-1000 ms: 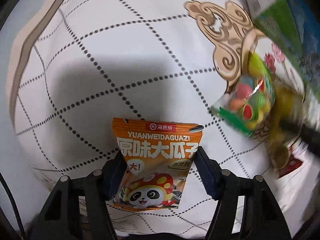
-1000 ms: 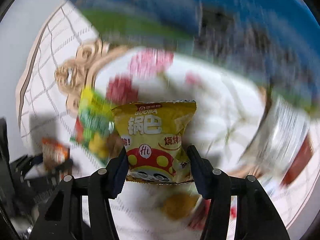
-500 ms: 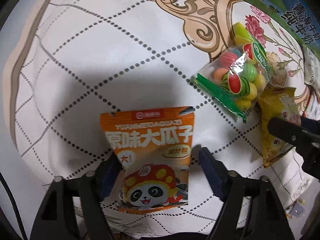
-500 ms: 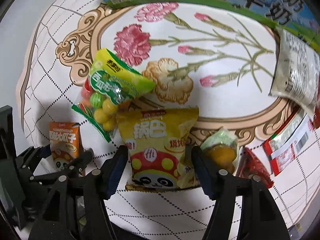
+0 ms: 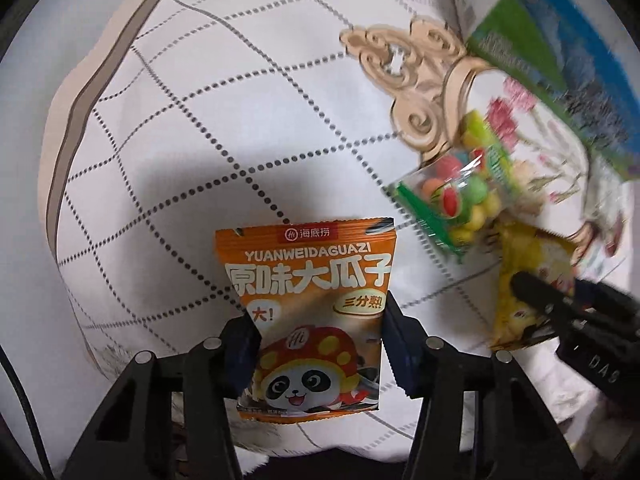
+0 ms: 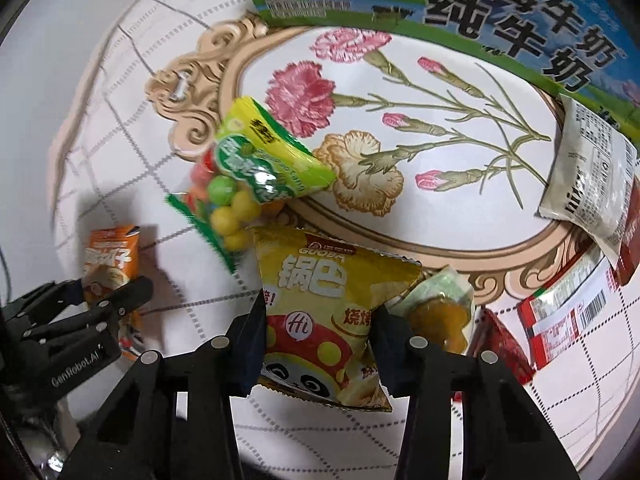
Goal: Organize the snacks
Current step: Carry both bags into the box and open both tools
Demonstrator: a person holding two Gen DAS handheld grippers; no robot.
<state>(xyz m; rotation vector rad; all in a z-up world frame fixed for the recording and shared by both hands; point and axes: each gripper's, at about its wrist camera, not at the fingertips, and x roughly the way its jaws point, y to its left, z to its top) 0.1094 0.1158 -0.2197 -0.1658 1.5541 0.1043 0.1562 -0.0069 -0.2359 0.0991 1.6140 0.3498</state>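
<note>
The left claw point(image 5: 316, 344) is gripping an orange seed packet point(image 5: 310, 292), pinching its lower half at the bottom centre of the left wrist view, above the white patterned tablecloth point(image 5: 200, 100). The right claw point(image 6: 320, 340) is clamping a yellow snack bag point(image 6: 328, 304) at the bottom centre of its own view. A candy bag point(image 6: 248, 184) is lying just above and left of the yellow bag, touching it. A milk carton point(image 6: 500, 12) is stretching across the upper right.

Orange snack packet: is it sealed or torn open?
Sealed, as far as visible: the orange snack packet, gripped by the left hand-held gripper, has an intact, flat top edge; its bottom edge looks whole too.
</note>
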